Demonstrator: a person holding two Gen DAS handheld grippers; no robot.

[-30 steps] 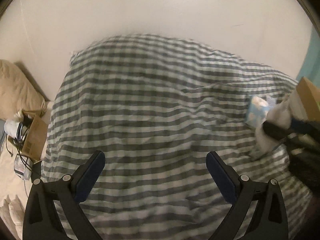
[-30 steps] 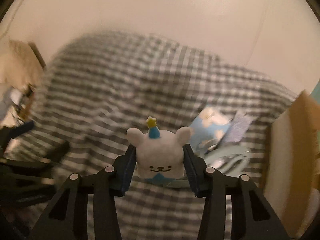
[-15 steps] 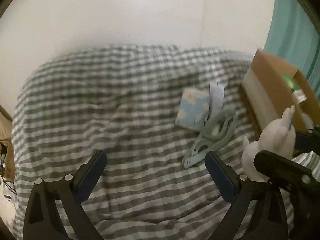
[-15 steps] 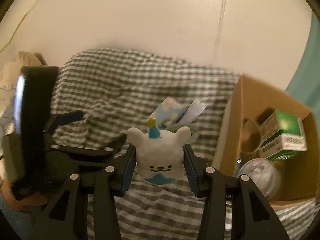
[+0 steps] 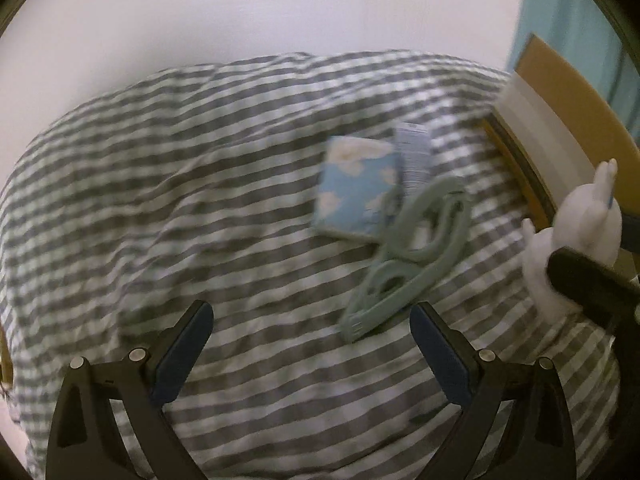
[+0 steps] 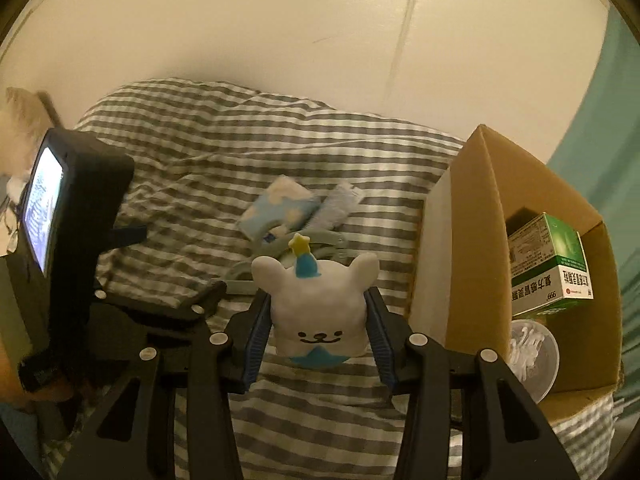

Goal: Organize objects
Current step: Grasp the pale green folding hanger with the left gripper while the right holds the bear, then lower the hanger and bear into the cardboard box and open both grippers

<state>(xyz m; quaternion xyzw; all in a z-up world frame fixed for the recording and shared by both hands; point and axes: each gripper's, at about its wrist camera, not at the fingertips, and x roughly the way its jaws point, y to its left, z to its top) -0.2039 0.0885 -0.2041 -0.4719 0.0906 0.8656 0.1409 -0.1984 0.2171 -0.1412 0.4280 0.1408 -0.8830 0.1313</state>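
Observation:
My right gripper point(image 6: 318, 320) is shut on a white bear toy point(image 6: 320, 304) with a blue hat and yellow star, held above the striped bed, just left of the open cardboard box point(image 6: 472, 216). The toy also shows at the right edge of the left wrist view point(image 5: 576, 240). My left gripper point(image 5: 310, 344) is open and empty above the bed. Ahead of it lie a pale green hanger point(image 5: 408, 256), a blue cloud-print packet point(image 5: 356, 188) and a white paper slip point(image 5: 414, 152). The hanger point(image 6: 280, 248) and packet point(image 6: 276, 208) lie beyond the toy in the right wrist view.
The box holds a green and white carton point(image 6: 552, 264) and a clear round container point(image 6: 532, 352). The left gripper's body with its lit screen point(image 6: 44, 200) fills the left of the right wrist view. A white wall point(image 6: 280, 40) and teal curtain point(image 6: 612, 120) stand behind the bed.
Both grippers have swung to the right. The box, hanger and packet came into the left wrist view. The right gripper with the toy moved closer to the box.

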